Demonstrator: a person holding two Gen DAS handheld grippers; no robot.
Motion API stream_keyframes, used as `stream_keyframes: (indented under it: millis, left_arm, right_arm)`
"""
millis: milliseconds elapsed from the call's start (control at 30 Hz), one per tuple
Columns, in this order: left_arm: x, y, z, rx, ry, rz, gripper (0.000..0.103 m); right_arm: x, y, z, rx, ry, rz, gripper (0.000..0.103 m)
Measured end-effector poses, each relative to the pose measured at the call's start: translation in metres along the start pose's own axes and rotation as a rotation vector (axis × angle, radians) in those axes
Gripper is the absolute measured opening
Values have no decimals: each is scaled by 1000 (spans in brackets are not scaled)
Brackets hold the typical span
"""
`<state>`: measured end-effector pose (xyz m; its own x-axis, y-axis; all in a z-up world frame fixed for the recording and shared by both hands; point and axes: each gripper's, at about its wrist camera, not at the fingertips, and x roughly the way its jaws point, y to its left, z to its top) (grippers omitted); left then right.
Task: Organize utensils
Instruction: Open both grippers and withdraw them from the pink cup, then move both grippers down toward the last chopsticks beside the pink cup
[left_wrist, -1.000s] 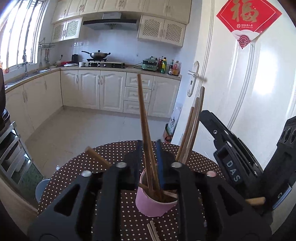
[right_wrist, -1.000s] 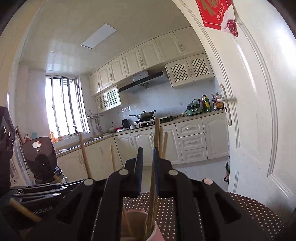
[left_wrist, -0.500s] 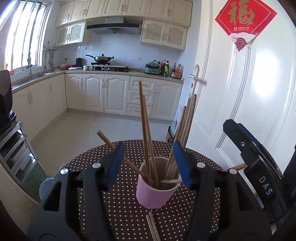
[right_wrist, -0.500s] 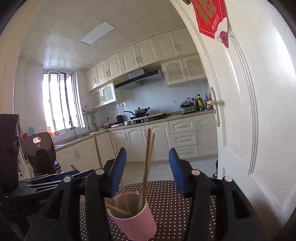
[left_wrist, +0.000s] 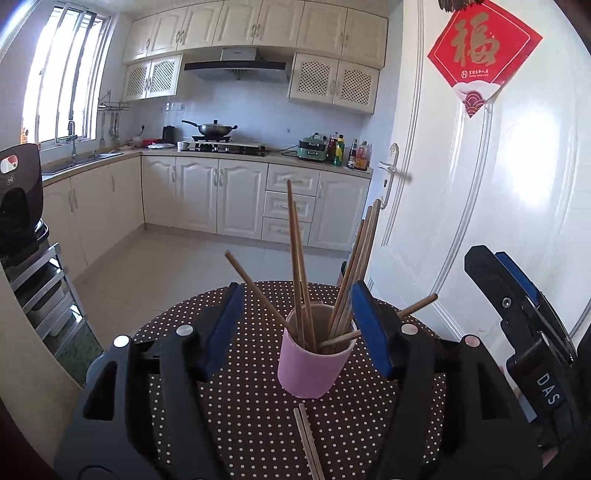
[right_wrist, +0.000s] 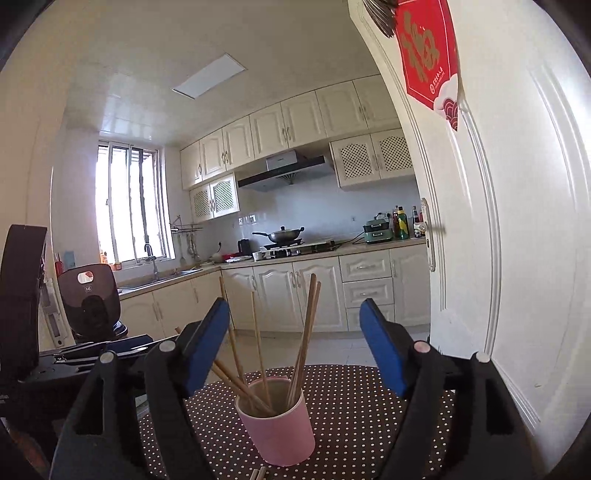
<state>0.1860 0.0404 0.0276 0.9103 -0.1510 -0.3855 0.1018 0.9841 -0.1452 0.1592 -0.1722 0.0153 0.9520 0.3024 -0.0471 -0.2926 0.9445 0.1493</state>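
The pink cup (left_wrist: 313, 363) stands near the middle of the polka-dot table (left_wrist: 236, 410), and many wooden chopsticks (left_wrist: 298, 280) lean inside it. One more pair of chopsticks (left_wrist: 309, 439) lies flat on the cloth, just on the near side of the cup. The left gripper (left_wrist: 299, 325) and the right gripper (right_wrist: 293, 350) have both just been opening; their jaws now stand wide with nothing pressed between them. The sticks look light, stiff and smooth, so they may roll or slip. I would pinch the lying pair near its middle, both sticks together.
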Motion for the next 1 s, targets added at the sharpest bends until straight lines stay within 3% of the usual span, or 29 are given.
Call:
stream_keyframes:
  millis: [500,800,1000]
  left_arm:
    - [-33,13,-27,-17,5,-11,63]
    - [-28,21,-53,-34,87,-10,63]
    - [-19,26,-76,-41,165,-11,63]
  right_arm:
    - [-19,4,-2,15,13,49,70]
    - [-33,8,-13,16,-2,27,71]
    - [-35,13,-27,28,65,33,79]
